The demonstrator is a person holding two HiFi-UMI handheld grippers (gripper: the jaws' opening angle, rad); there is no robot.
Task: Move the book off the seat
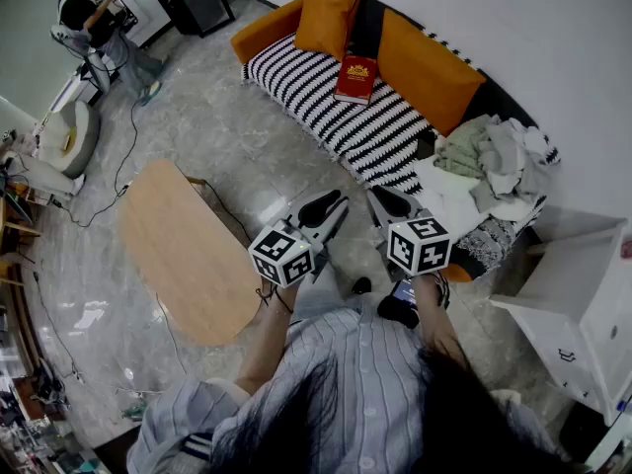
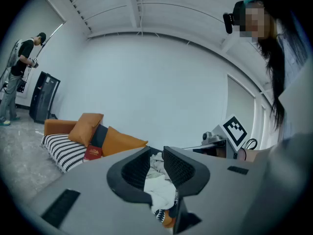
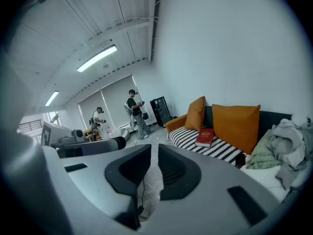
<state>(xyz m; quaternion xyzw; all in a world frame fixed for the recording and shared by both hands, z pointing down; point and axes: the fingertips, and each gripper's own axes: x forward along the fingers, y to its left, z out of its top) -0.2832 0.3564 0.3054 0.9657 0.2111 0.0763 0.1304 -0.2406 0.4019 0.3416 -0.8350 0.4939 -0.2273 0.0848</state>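
Grey shiny floor [image 1: 217, 136] fills most of the room we stand in. Against the white wall sits a long sofa [image 1: 296, 82] with a black and white striped seat and orange cushions [image 1: 331, 8]. At the end nearer to us lies a heap of clothes [image 1: 499, 156]. The red book [image 1: 355, 78] lies flat on the striped seat, close by the back cushions and well apart from both our tools. We hold the left gripper [image 1: 334, 203] and the right gripper [image 1: 383, 199] side by side above the floor, in front of the sofa. Both sets of fingers are clenched together, and nothing is between them.
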